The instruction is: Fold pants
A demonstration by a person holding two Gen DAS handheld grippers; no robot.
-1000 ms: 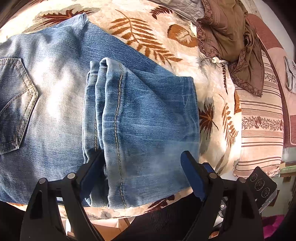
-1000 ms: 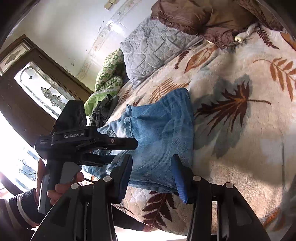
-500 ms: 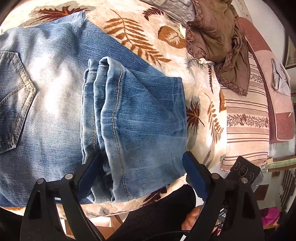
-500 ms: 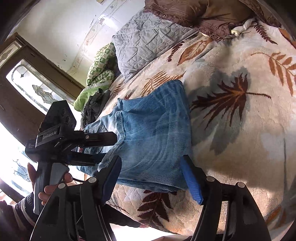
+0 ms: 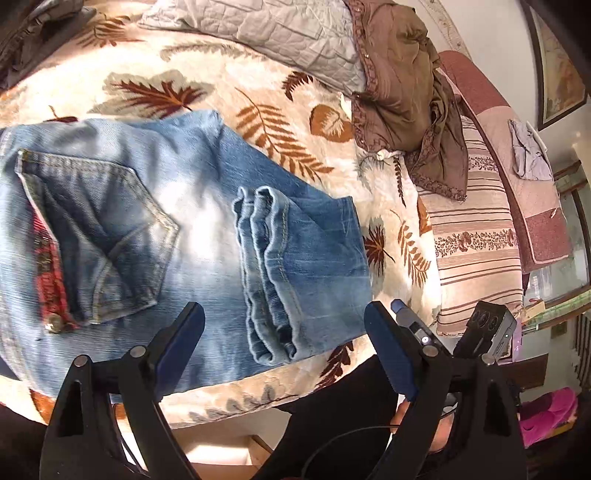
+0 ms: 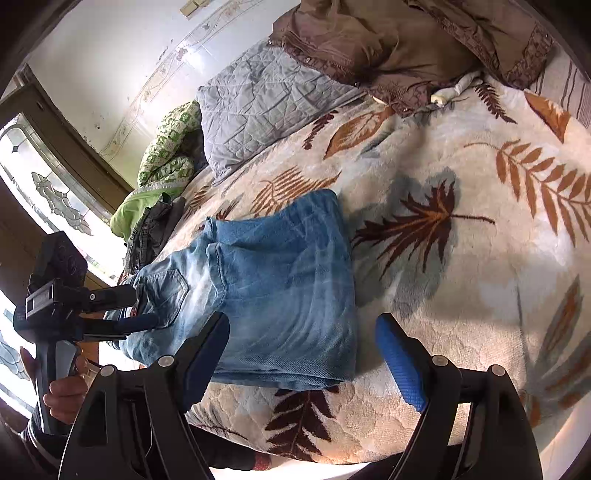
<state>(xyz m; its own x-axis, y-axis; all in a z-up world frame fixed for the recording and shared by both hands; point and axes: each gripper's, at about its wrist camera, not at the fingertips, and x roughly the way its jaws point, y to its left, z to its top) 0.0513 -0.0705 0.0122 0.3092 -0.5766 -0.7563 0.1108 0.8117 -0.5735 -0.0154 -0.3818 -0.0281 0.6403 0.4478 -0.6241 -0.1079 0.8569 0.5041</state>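
The left claw [image 5: 284,336] stands wide, with nothing between its blue pads [image 5: 183,334]. It hangs above the near edge of the bed, over the folded jeans [image 5: 207,236], and the pads do not touch the cloth. The right claw [image 6: 303,354] is opening at this moment — its jaws are already far apart and no cloth is gripped between them. It hovers over the near right corner of the same jeans [image 6: 273,291].

The jeans lie flat on the leaf-patterned blanket [image 5: 295,122], near the bed's near edge. They are folded: the leg ends with their hems [image 5: 266,273] rest on top of the seat part, just to the right of the back pocket [image 5: 99,236]. A metal button [image 5: 53,326] and a bit of red lining show at the near left side of the waist.

In the right wrist view the left claw [image 6: 122,310] is seen at the left side, held by a hand [image 6: 62,395] with a dark striped sleeve.

Farther away on the bed lie a grey quilted pillow [image 5: 266,33], a brown garment [image 5: 402,85] at the far right and a green patterned bundle [image 6: 166,158] at the far left. To the right of the blanket there is a striped pillow [image 5: 476,243].
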